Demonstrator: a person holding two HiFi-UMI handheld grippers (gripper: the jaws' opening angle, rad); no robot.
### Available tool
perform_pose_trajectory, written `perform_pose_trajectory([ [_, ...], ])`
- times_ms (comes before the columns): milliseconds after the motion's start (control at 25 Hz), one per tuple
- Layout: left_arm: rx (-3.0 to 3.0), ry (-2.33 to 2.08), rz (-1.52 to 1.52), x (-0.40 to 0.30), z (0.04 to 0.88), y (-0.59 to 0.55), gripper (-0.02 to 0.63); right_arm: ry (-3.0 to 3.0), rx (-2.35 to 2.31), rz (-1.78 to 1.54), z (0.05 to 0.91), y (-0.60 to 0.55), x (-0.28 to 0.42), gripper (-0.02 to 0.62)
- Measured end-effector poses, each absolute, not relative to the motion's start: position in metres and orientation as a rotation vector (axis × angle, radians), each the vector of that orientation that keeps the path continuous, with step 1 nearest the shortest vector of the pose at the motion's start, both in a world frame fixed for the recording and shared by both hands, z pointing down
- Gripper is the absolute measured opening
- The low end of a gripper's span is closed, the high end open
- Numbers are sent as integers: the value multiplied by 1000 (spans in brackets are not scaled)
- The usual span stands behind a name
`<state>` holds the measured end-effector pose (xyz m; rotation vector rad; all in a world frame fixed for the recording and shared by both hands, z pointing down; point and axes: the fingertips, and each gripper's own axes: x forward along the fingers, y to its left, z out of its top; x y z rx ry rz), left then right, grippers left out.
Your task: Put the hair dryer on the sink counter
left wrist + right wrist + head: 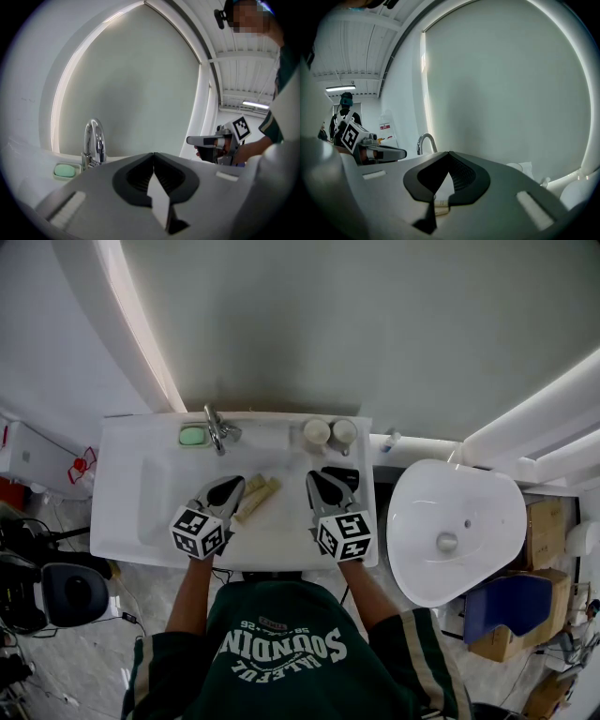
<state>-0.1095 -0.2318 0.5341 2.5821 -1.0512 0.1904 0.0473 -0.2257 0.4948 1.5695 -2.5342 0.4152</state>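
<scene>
the hair dryer cannot be made out for sure. the only likely candidate is a dark shape (341, 474) lying on the right part of the white sink counter (117, 479), just far of the right gripper (315, 476) and partly hidden by it.

the right gripper is held over the counter's near right side, its jaws pressed together with nothing between them. the left gripper (238, 482) is to its left, over the sunken basin (159, 507), and its jaws likewise meet at the tips and are empty. the two grippers are apart from each other, and both point toward the far wall.

between them, in the basin, lie two pale tubes (258, 495), side by side and slanted. at the far edge of the counter stands a chrome faucet (217, 430), with a green soap (193, 436) in a dish just left of it. two round cream cups (317, 432) stand side by side at the counter's far right, beyond the dark shape. to the right of the counter, apart from it, is a white oval bowl (455, 531).
</scene>
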Motion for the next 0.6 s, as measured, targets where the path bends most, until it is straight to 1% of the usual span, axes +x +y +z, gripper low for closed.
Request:
perform_pose_trajectory([
  [600, 2581, -1048, 195, -108, 535, -234, 52, -2545, 1539, 423, 496, -226, 43, 6],
])
